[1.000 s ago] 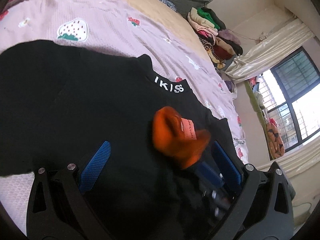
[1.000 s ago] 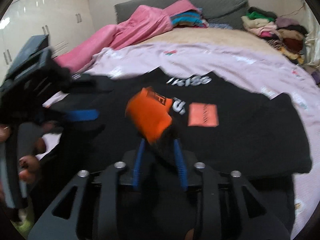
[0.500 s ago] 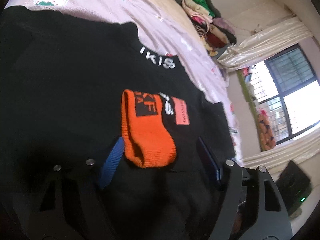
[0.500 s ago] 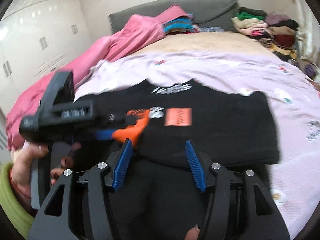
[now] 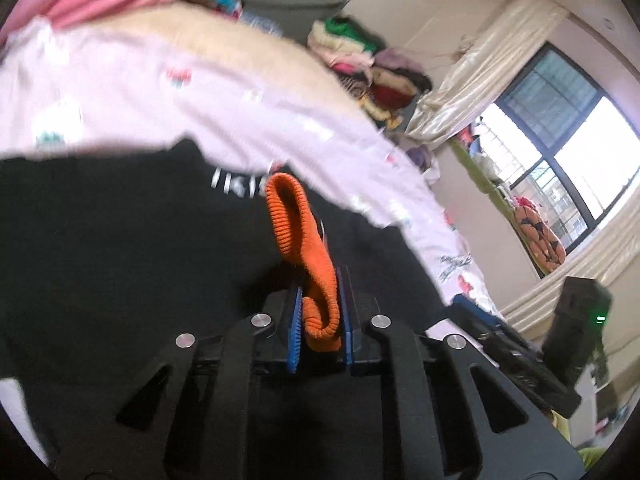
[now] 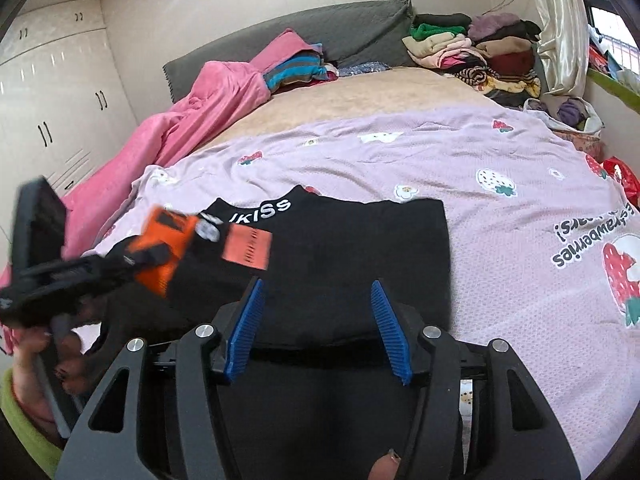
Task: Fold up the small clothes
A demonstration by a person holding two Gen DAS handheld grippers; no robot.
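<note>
A black top with white "UKISS" collar lettering lies on the lilac strawberry sheet; it also shows in the left wrist view. My left gripper is shut on the top's orange ribbed sleeve cuff and holds it lifted above the body. In the right wrist view the left gripper and the orange cuff are at the left. My right gripper is open and empty over the top's near hem.
A pink blanket lies at the bed's left, with a grey headboard cushion behind. Folded clothes are piled at the far right by the curtain and window. White wardrobes stand at left.
The right gripper let go of the orange cuff, opened and drew back to the hem. The left gripper closed on the cuff and lifted it.
</note>
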